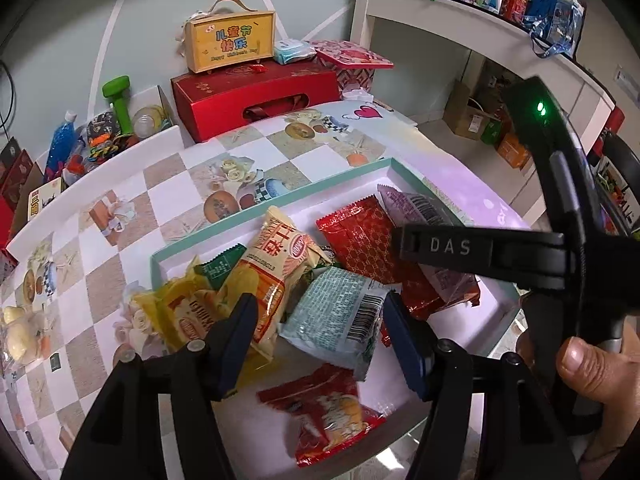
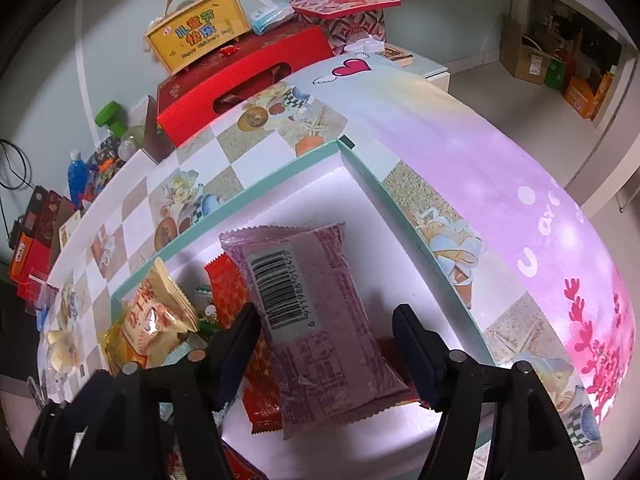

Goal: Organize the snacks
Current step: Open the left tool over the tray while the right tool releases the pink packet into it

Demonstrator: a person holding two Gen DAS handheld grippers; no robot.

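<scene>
Snack tray [image 1: 276, 200] under both grippers, jaws apart, nothing gripped.

We can read "DAS" on the right gripper [image 1: 444, 246] crossing the left view, and "Happy Children's Day" on the yellow box [image 1: 230, 42] far ahead on a red box [image 1: 256, 100]. Our left gripper [image 1: 318, 322] sits half open around a teal packet [image 1: 336, 316] with a barcode, not pinching it; a cream pack [image 1: 276, 268] and yellow pack [image 1: 188, 312] lie just left. Our right gripper [image 2: 326, 338] straddles a purple packet [image 2: 316, 320], pads clear of it, barcode up, resting on a red packet [image 2: 232, 296]. A red snack [image 1: 324, 412] lies below the left jaws.
</scene>
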